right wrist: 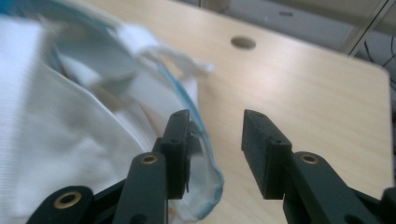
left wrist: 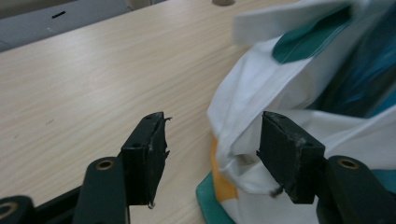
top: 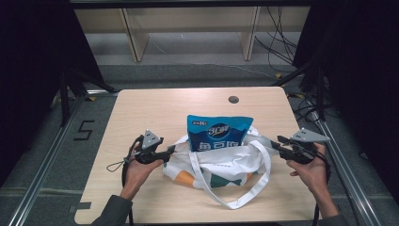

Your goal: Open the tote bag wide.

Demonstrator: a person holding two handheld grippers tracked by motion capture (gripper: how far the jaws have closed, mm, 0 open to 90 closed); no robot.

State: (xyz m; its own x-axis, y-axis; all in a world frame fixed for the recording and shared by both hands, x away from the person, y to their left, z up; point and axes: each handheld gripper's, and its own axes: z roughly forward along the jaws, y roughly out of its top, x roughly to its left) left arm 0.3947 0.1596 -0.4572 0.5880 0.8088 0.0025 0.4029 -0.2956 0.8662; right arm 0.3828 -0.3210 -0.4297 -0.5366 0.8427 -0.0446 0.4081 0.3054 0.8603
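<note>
Near the table's [top: 141,108] front edge, a white cloth bag [top: 221,169] holds an upright blue packet [top: 219,134]. Left gripper [top: 173,149] and right gripper [top: 275,145] flank its rim, jaws released, gripping nothing. Judgement: draw both straight outward, avoiding the looped handle [top: 244,200].

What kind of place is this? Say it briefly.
Probably a lab recording station: a bare wooden table on a metal frame, dark curtains around it, and loose cables on the floor behind.
</note>
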